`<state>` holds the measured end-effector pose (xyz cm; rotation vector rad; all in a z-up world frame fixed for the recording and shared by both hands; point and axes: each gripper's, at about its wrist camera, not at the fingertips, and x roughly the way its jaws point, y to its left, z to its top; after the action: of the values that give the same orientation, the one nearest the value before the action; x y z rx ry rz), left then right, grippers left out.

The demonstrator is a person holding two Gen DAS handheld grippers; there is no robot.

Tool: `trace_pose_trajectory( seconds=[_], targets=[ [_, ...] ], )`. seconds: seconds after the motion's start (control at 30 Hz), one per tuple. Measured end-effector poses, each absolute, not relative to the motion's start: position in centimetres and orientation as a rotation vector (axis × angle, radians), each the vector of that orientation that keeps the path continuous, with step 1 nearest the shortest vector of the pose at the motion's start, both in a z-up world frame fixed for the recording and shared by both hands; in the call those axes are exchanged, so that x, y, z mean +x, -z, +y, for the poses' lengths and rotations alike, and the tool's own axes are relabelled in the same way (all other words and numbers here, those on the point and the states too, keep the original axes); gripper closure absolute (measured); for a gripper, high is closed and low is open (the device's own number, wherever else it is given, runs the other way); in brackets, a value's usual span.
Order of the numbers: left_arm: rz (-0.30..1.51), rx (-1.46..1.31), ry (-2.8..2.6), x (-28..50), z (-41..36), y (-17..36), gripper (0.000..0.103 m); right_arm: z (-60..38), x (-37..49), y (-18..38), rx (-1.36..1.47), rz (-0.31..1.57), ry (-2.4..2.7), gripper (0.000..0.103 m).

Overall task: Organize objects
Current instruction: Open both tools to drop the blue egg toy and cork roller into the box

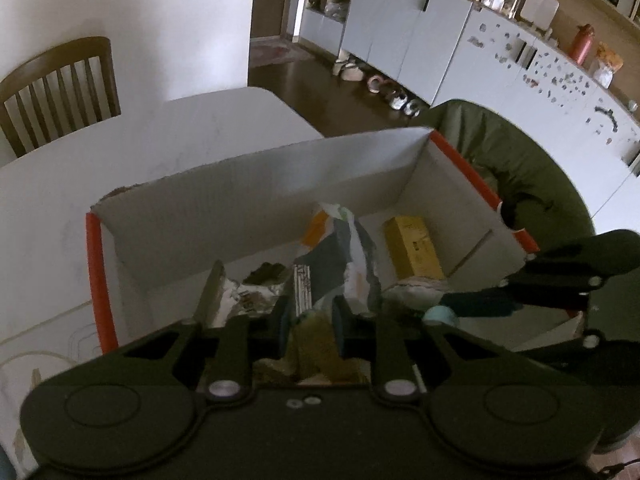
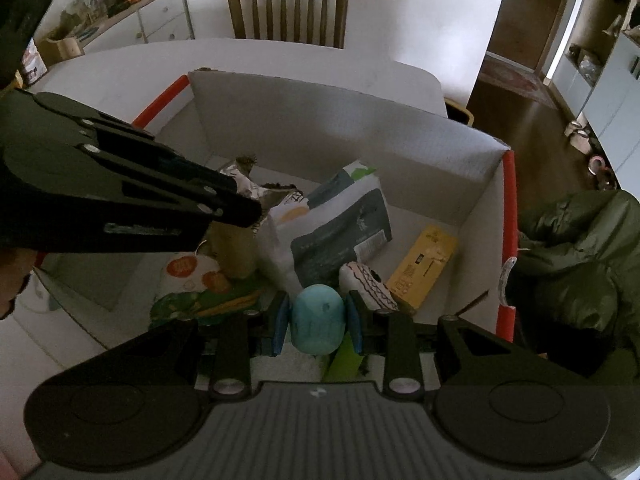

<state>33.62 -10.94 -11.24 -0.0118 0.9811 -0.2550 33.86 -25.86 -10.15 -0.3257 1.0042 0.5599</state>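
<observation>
left gripper (image 1: 310, 326) angled down, pads clamped on something brownish; right gripper (image 2: 318, 318) lowered alongside, pads pinched against a pale blue egg-shaped thing.

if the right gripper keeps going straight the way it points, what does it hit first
Nothing until its load does: the right gripper is shut on a light blue egg-shaped toy, and just ahead lies the dark grey pouch inside the cardboard box. Depth is hard to judge.

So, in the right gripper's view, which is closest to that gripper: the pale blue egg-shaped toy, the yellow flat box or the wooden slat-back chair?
1. Pale blue egg-shaped toy, between the right gripper fingers.
2. Yellow flat box, ahead and right, on the carton floor.
3. Wooden slat-back chair, beyond the table.
</observation>
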Motion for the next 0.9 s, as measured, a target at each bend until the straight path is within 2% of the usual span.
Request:
trace_pose_trajectory(
  seconds=[0.13,0.23,0.37,0.7,0.73,0.83,0.9],
  targets=[
    [0.998,0.012,0.248,33.7,-11.1,11.8,0.084,-26.3,33.7,9.7,-0.307,1.000,-0.562,0.073],
    [0.997,0.015,0.250,33.4,-11.1,11.7,0.080,-26.7,33.2,9.1,-0.289,0.985,-0.572,0.072],
    [0.981,0.027,0.248,32.5,-11.2,11.1,0.075,-27.3,32.4,8.2,-0.261,0.959,-0.585,0.064],
    [0.919,0.033,0.242,28.6,-11.3,8.6,0.067,-29.6,29.6,5.2,-0.170,0.892,-0.599,0.058],
    [0.913,0.030,0.243,28.1,-11.2,8.3,0.064,-29.8,29.2,5.0,-0.159,0.885,-0.598,0.058],
    [0.887,0.024,0.245,26.8,-11.3,7.5,0.044,-30.2,28.2,4.4,-0.127,0.867,-0.594,0.058],
    [0.861,0.034,0.254,25.9,-11.4,6.9,0.043,-30.4,27.6,3.9,-0.105,0.854,-0.593,0.056]
  ],
)
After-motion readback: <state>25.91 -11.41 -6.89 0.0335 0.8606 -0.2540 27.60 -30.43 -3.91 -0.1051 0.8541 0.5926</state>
